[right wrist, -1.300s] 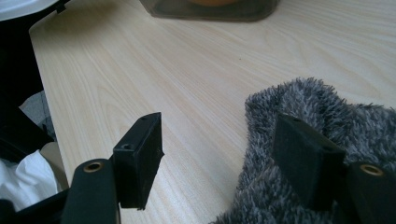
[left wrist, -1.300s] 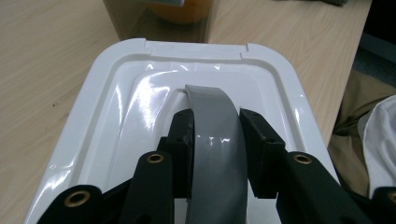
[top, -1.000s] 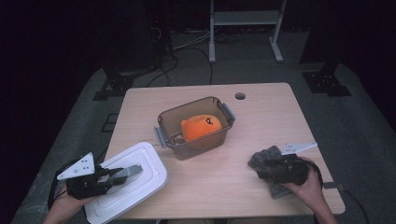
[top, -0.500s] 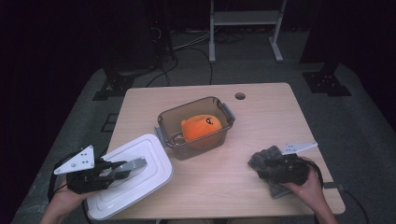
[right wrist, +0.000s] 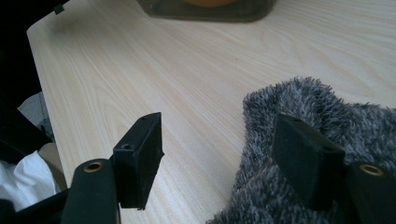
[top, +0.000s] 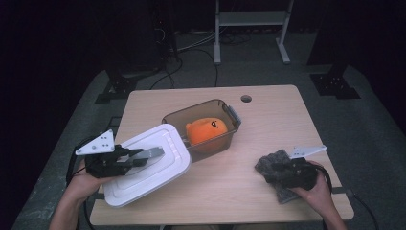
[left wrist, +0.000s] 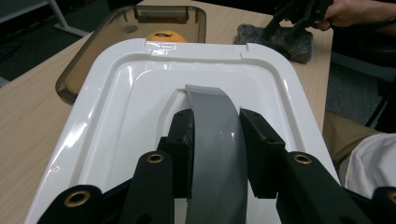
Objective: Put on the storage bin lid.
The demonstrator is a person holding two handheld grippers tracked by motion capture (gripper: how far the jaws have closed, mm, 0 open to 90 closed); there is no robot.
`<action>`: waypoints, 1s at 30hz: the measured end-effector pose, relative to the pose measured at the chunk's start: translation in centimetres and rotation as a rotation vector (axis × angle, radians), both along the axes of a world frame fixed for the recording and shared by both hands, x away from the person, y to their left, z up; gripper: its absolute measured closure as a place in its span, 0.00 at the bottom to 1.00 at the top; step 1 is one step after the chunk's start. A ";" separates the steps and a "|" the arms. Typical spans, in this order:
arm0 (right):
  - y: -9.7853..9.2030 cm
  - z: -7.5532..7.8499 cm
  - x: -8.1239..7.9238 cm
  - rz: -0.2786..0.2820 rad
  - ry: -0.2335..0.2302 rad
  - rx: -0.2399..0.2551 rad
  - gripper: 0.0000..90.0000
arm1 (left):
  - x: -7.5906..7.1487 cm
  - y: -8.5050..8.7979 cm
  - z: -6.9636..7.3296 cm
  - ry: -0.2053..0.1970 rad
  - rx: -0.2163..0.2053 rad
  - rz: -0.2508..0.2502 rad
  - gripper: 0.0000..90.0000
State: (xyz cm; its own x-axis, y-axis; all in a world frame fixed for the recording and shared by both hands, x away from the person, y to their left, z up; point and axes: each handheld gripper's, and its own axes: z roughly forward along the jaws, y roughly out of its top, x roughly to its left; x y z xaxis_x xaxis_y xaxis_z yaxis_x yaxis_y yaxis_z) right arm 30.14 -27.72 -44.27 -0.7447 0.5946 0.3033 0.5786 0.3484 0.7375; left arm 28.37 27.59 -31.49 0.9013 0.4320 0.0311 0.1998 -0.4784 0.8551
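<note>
Left gripper [top: 143, 157] fingers clamped on grey arched handle [left wrist: 212, 135] of white rectangular plastic lid [top: 146, 163], lid tilted over table's [top: 268, 120] front-left corner, just beside brown translucent plastic container [top: 203, 125] holding orange round toy [top: 206, 132]. Right gripper [right wrist: 229, 154] fingers spread open, one on grey fuzzy cloth [right wrist: 322, 140] near front-right corner.

Lid [left wrist: 140, 93]: white plastic, glossy, smooth, with glare streaks; its handle [left wrist: 215, 135] grey plastic, satin. Container [top: 203, 125]: translucent brown-tinted plastic, smooth. Cloth [right wrist: 327, 121]: grey, fuzzy, deep pile, matt. Desk [right wrist: 140, 70]: pale wood-grain, smooth, low sheen. Hand-held gripper [left wrist: 217, 140] pads: black, matt.
</note>
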 end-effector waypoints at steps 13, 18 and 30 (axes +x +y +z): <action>0.0 0.1 0.0 0.004 -0.002 0.003 0.36 | 3.9 -3.2 1.7 -0.005 0.010 -0.036 0.74; -0.1 0.1 0.0 0.005 -0.002 0.006 0.36 | 5.4 -4.4 1.9 0.004 0.012 -0.040 0.74; -0.3 0.1 0.0 0.004 -0.003 0.015 0.36 | 8.5 -7.1 2.1 0.019 0.023 -0.056 0.74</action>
State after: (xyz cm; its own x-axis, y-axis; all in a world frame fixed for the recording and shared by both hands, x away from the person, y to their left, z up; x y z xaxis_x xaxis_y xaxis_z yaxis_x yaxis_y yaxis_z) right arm 30.16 -27.98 -44.13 -0.7482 0.5867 0.3099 0.5747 0.3397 0.7445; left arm 36.91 20.53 -29.41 0.9246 0.3804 0.0229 0.1885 -0.5088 0.8400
